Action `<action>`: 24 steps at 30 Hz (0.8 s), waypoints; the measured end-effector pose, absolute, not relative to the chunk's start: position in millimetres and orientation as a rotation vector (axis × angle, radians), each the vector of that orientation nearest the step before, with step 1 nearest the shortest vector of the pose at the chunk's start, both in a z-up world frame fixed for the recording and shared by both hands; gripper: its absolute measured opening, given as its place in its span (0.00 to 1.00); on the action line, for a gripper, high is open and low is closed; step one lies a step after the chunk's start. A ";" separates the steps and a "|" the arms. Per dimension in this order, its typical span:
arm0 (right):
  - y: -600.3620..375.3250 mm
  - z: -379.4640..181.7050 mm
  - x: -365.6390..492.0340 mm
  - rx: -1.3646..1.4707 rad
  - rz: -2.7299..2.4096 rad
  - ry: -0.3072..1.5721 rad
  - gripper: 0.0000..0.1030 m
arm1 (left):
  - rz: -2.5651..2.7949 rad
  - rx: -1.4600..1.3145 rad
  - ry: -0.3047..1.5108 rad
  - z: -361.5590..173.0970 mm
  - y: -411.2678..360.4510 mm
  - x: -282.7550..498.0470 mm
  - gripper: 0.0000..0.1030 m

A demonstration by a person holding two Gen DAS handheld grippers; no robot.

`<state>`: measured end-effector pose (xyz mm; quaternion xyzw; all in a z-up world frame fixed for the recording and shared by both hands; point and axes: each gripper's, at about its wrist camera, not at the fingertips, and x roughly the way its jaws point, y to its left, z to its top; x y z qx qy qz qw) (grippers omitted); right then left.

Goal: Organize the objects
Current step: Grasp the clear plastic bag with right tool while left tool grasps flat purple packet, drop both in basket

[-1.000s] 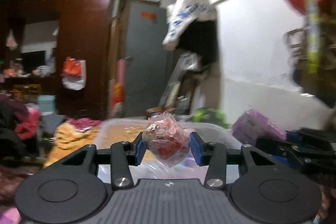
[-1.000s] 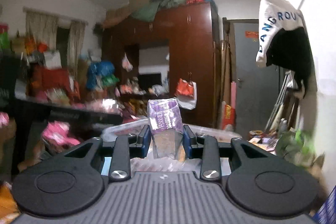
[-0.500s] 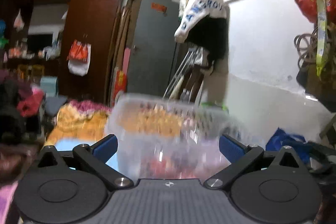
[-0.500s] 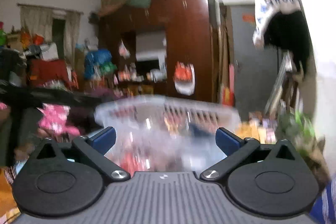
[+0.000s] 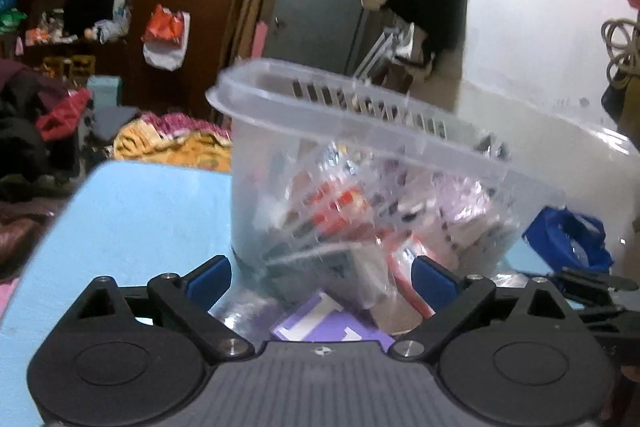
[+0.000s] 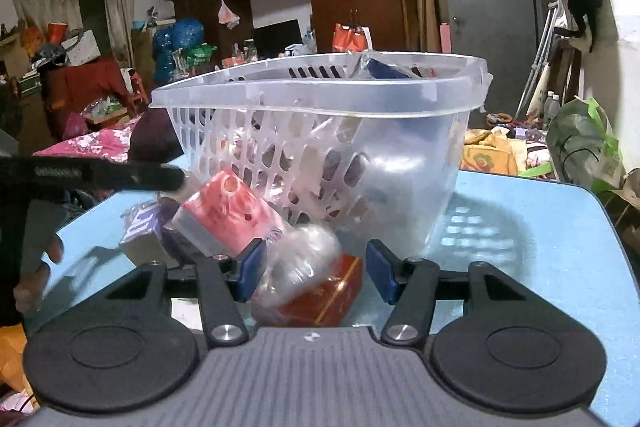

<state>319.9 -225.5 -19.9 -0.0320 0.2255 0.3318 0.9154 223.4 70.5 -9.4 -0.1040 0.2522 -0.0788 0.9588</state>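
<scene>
Clear plastic basket (image 6: 320, 131) at the centre of the right wrist view, standing on the light blue table (image 6: 540, 227), slotted wall on the left of the frame, packets showing through its sides. Right gripper (image 6: 312, 273) low in the middle, blue pads spread wide, nothing pinched; between and just behind the pads a red and gold box (image 6: 324, 299) with a crinkled clear wrapper (image 6: 304, 259) lying on it. Left of centre, a pink-red packet (image 6: 224, 215) leaning against the basket's foot, a purple packet (image 6: 140, 223) just beside it toward the left edge. At the far left edge, a dark gripper body and a few fingers of a hand.

Same basket (image 5: 360, 155) blurred across the middle of the left wrist view, tilted in the frame, rim running from centre left down to the right. Left gripper (image 5: 320, 281) at bottom centre, pads spread wide and bare, a purple packet (image 5: 320, 323) low between them on the table (image 5: 140, 219). Blue bag (image 5: 568, 239) at the right edge.
</scene>
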 end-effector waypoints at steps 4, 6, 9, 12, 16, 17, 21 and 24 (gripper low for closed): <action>-230.8 -23.9 316.6 -0.082 0.668 0.439 0.43 | -0.133 -0.220 0.513 -12.8 72.4 226.0 0.84; -230.1 -24.4 316.0 -0.083 0.661 0.424 0.43 | -0.121 -0.198 0.512 -13.2 70.3 226.6 0.54; -232.2 -23.0 314.2 -0.072 0.661 0.405 0.43 | -0.110 -0.152 0.486 -8.7 64.1 218.1 0.46; -235.1 -21.8 310.9 -0.058 0.659 0.377 0.43 | -0.095 -0.129 0.430 -8.0 60.0 204.5 0.43; -237.2 -20.2 305.9 -0.046 0.659 0.337 0.43 | -0.090 -0.165 0.356 -12.3 66.1 191.2 0.42; -237.0 -20.0 306.2 -0.042 0.658 0.337 0.43 | -0.089 -0.175 0.337 -11.5 68.1 187.6 0.42; -237.3 -18.9 305.7 -0.037 0.653 0.325 0.43 | -0.102 -0.176 0.269 -6.1 70.5 178.3 0.42; -237.8 -18.6 305.1 -0.032 0.650 0.316 0.43 | -0.117 -0.173 0.236 -5.5 68.3 171.8 0.42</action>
